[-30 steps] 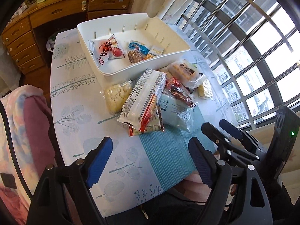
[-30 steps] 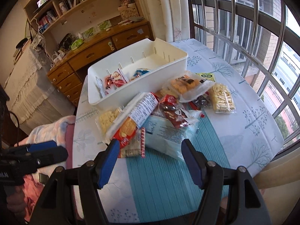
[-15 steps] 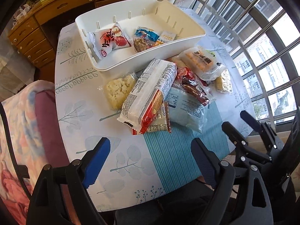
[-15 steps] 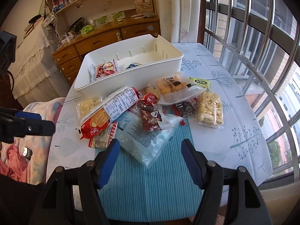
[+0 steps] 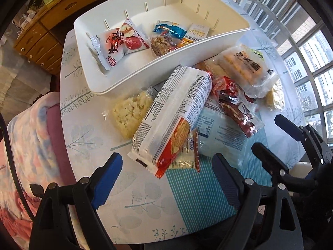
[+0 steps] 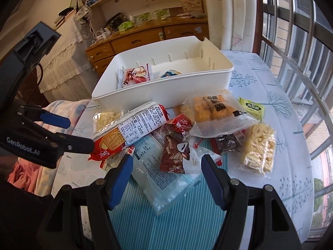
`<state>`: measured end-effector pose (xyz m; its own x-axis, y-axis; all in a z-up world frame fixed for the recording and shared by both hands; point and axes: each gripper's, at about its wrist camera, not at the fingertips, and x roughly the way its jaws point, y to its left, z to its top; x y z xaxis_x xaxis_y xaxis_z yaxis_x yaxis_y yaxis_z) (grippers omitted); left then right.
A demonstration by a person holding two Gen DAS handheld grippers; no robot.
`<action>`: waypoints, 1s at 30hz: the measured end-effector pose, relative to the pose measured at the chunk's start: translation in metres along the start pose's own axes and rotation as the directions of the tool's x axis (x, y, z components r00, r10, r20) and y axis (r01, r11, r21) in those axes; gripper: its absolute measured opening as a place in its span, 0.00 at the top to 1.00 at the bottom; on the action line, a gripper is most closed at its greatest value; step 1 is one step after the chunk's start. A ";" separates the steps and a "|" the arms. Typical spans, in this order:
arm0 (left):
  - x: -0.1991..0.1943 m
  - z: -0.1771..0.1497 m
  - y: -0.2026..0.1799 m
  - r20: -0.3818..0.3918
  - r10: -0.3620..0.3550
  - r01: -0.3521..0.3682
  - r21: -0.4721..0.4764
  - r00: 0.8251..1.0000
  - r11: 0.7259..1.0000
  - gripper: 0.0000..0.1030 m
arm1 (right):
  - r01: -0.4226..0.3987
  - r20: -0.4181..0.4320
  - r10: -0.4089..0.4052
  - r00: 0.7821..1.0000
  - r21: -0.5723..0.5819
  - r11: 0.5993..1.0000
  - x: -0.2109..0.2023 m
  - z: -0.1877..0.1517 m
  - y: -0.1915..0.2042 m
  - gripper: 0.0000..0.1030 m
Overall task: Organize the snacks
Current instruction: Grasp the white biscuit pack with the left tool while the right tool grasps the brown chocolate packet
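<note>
A white bin [image 5: 187, 48] [image 6: 166, 91] stands at the table's far side and holds a red-and-white packet [image 5: 120, 43] and a blue packet [image 5: 168, 29]. In front of it lies a heap of snacks: a long biscuit pack [image 5: 177, 114] [image 6: 133, 127], a pale blue bag [image 5: 220, 133] [image 6: 166, 175], a dark red wrapper [image 6: 177, 154] and a clear bag of yellow cakes [image 6: 214, 112]. My left gripper [image 5: 167, 156] hangs open above the biscuit pack's near end. My right gripper [image 6: 166, 159] is open over the pale blue bag and dark red wrapper. Neither holds anything.
A puffed-rice block [image 5: 131, 112] lies left of the biscuit pack; a yellow puffed bar [image 6: 258, 145] and a green packet [image 6: 251, 107] lie on the right. A blanket-covered chair [image 5: 31, 135] stands at the table's left edge. Wooden drawers [image 6: 129, 41] are behind, barred windows to the right.
Both grippers have come down and forward toward the snack heap, which now looks larger. The left gripper now looks more steeply down. The snacks have not moved.
</note>
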<state>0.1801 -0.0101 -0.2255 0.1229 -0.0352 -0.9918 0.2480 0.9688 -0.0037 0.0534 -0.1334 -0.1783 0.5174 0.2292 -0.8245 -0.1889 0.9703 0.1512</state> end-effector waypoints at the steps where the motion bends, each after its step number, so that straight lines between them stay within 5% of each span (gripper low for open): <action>1: 0.005 0.004 -0.001 -0.008 0.004 -0.004 -0.006 1.000 1.000 0.16 | -0.010 -0.017 0.010 1.000 -0.007 1.000 0.006 0.001 -0.002 0.33; 16: 0.073 0.046 0.006 -0.104 0.044 -0.051 -0.062 0.994 0.997 0.16 | -0.085 -0.135 0.078 0.988 -0.043 0.995 0.056 0.008 -0.020 0.37; 30: 0.097 0.055 0.001 -0.124 0.042 -0.048 -0.053 0.991 0.997 0.14 | -0.089 -0.157 0.081 0.984 -0.044 0.995 0.076 0.008 -0.027 0.45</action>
<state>0.2446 -0.0260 -0.3145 0.0128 0.0358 -0.9993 0.1907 0.9809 0.0376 0.1041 -0.1420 -0.2406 0.3626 0.2921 -0.8850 -0.2710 0.9416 0.1997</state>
